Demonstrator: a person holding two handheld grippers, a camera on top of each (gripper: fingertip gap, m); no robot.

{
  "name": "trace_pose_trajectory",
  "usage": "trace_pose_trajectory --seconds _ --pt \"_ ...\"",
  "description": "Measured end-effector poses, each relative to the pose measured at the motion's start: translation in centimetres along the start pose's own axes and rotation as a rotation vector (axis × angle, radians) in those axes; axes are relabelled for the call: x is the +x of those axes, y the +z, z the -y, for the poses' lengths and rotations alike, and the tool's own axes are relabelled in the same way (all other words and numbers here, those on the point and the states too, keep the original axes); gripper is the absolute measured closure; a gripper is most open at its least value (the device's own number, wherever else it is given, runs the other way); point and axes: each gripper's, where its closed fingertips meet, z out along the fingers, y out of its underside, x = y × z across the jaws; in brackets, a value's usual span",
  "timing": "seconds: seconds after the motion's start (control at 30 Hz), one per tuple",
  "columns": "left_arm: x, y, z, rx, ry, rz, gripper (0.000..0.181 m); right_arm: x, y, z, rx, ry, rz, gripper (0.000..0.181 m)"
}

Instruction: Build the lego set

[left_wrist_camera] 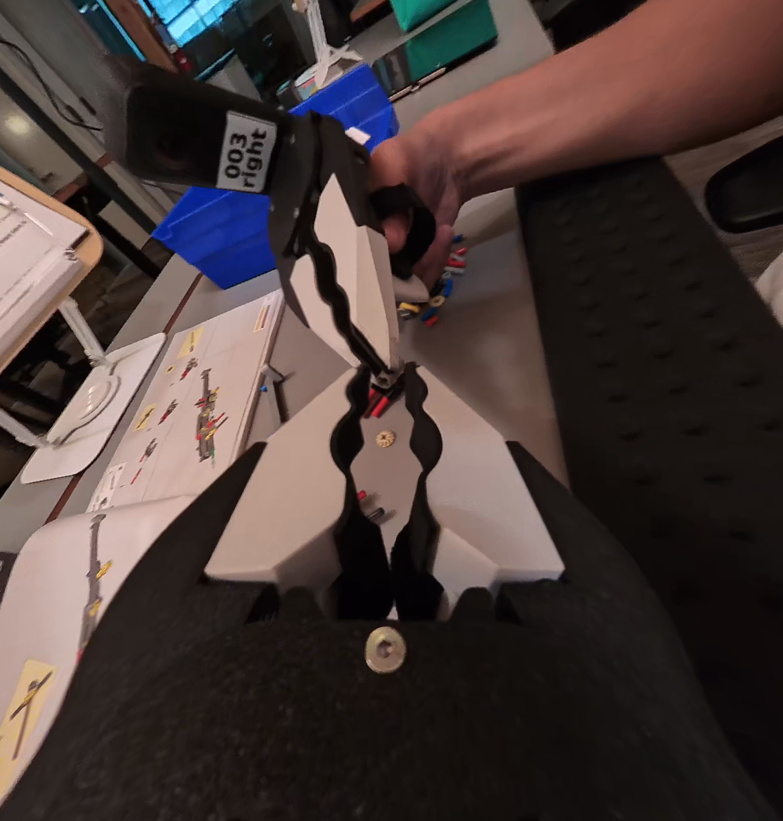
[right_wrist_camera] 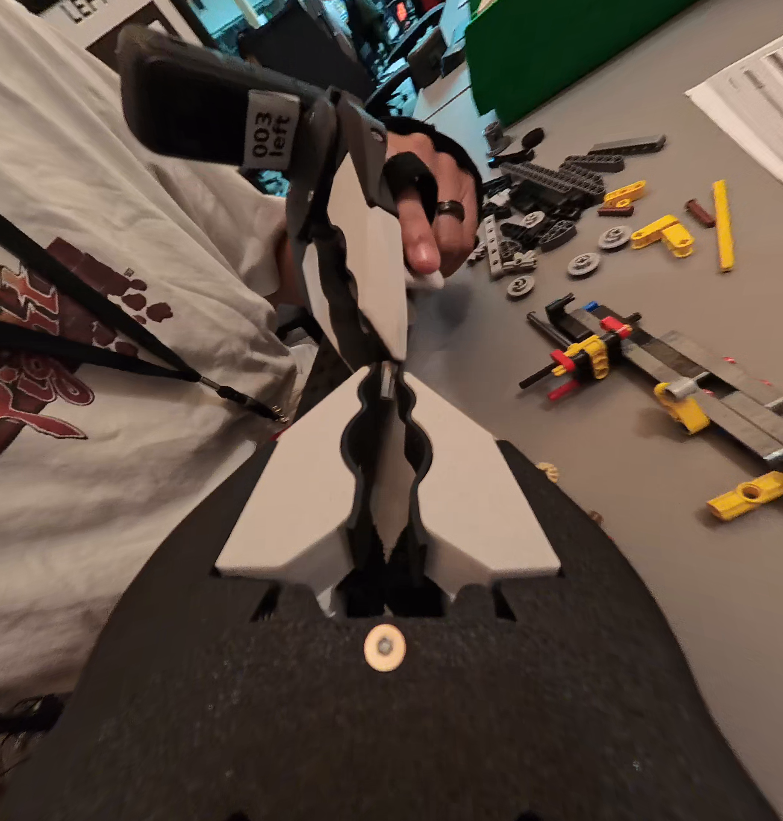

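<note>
Lego build [right_wrist_camera: 674,373] lies partly assembled on the grey table [right_wrist_camera: 558,577], with many loose pieces [right_wrist_camera: 558,200] unused beside it. Left gripper [left_wrist_camera: 383,377] and right gripper [right_wrist_camera: 386,377] meet tip to tip, both nearly closed around one small grey part [right_wrist_camera: 386,381].

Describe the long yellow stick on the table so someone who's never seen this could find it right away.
In the right wrist view, start at the grey table and the heap of dark grey beams at its far side. Just right of that heap lies the yellow stick, alone and flat. It is the only long, thin, straight yellow piece; the other yellow parts nearby are short or bent.
</note>
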Motion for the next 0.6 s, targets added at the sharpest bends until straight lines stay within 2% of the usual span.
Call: trace_pose_trajectory --seconds 0.03,0.23,0.3,0.37,0.43,0.5,0.6 --pt "0.3 0.0 0.0 0.004 -0.005 -0.017 0.173 -0.2 0.1 -0.2 -0.007 0.001 0.015 0.176" --pt "1.1 0.0 0.2 0.012 0.011 -0.061 0.175 -0.9 0.3 -0.9 -0.029 0.034 0.08 0.176" --pt "1.2 0.1 -0.4 -0.028 0.031 -0.062 0.176 -0.3 0.4 -1.1 -0.035 0.037 0.049 0.176" --pt "1.2 -0.2 -1.2 -0.064 0.013 -0.063 0.176 0.3 -0.2 -0.5 0.0 0.034 0.0 0.162" --pt "0.9 -1.0 -2.6 -0.105 -0.029 -0.04 0.176 1.5 -1.3 -0.2 0.012 -0.022 -0.112 0.162" --pt "0.9 -1.9 -3.8 -0.138 -0.108 -0.029 0.176 2.1 -1.6 -1.4 -0.077 -0.133 -0.208 0.162" --pt "1.3 -2.8 -4.5 -0.163 -0.19 -0.018 0.176 3.0 -0.2 -4.5 -0.3 -0.309 -0.32 0.158"
